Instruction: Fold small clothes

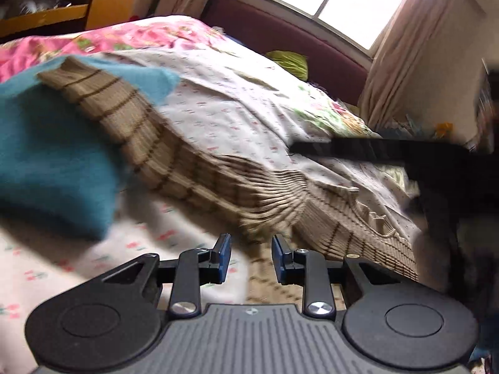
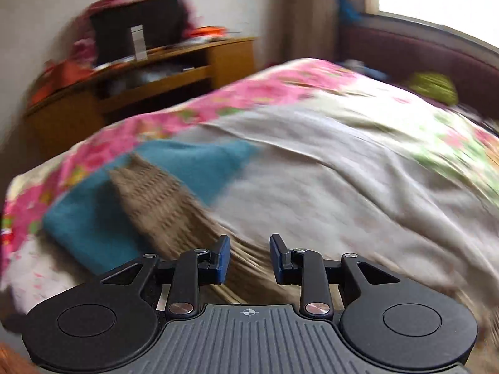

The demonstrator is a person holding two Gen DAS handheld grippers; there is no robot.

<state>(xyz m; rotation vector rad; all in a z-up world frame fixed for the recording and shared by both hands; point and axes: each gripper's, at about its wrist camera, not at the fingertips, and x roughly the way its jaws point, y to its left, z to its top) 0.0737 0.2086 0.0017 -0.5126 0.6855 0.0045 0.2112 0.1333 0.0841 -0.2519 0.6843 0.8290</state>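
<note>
- Clearly, at the left of both views lies a teal cloth (image 1: 46, 143), flat on the bedsheet (image 1: 218, 99); it looks soft, light and limp, so it will sag wherever I lift it.
- Across it, running from upper left toward lower centre, lies a beige striped knit (image 1: 193, 168), part resting on the teal piece, part on the sheet. I judge it thicker, stretchy and floppy, not slippery; the ribbed hem or a corner gives the best pinch.
- At bottom centre of the left view, my left gripper (image 1: 251, 249) has its jaws narrowly parted, nothing between the pads; the knit's bunched edge sits just ahead.
- In the right view my right gripper (image 2: 249, 251) also shows a small gap and holds nothing; the knit (image 2: 162, 199) passes beneath it, blurred.
- At far right of the left view, a dark blurred shape crosses; I cannot tell what.
</note>
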